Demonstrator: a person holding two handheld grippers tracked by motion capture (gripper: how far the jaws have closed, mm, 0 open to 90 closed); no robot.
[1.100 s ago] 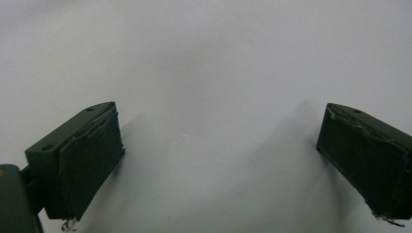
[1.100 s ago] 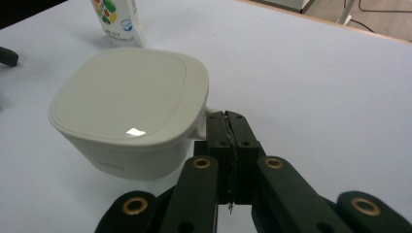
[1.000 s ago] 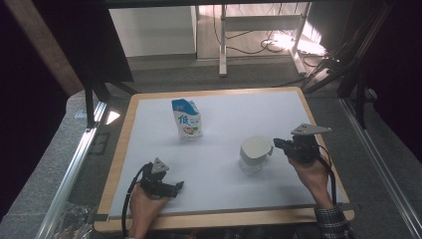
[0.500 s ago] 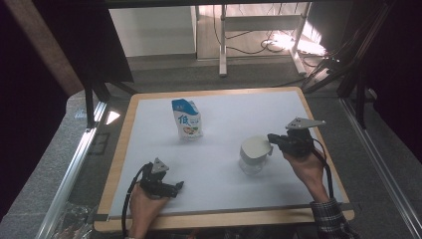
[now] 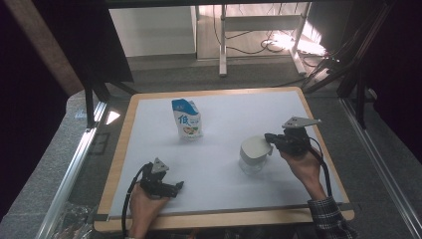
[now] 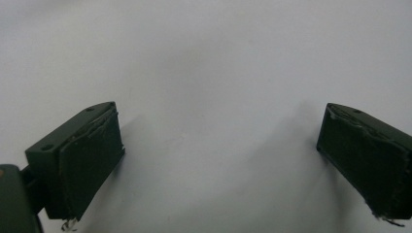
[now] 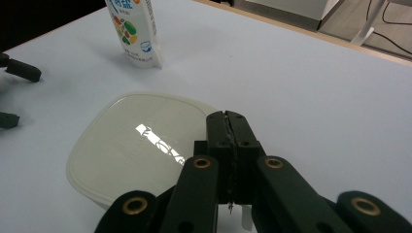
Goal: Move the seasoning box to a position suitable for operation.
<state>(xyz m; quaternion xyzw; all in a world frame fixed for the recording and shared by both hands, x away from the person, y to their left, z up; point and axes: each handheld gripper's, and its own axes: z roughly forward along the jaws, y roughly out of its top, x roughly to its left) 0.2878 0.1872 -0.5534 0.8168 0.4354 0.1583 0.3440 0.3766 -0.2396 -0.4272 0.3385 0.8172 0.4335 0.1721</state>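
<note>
The right gripper (image 5: 272, 141) has its jaws pressed together on the lid's (image 7: 141, 145) right edge, container (image 5: 254, 155) sitting right of centre, while the left gripper (image 5: 171, 187) rests wide apart, near left.

Table (image 5: 149, 114) w/ pouch (image 5: 187, 118) (upright), container (image 5: 254, 154)

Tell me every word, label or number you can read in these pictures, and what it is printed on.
Pouch: one large blue character that looks like "低", not sharp enough to be sure.
Pouch, smaller print: blue characters at the top and small marks beside the fruit pictures are too blurred to read.
Container lid: no print to be seen, just glare.
Right hand-held gripper and left hand-held gripper: no lettering visible.
</note>
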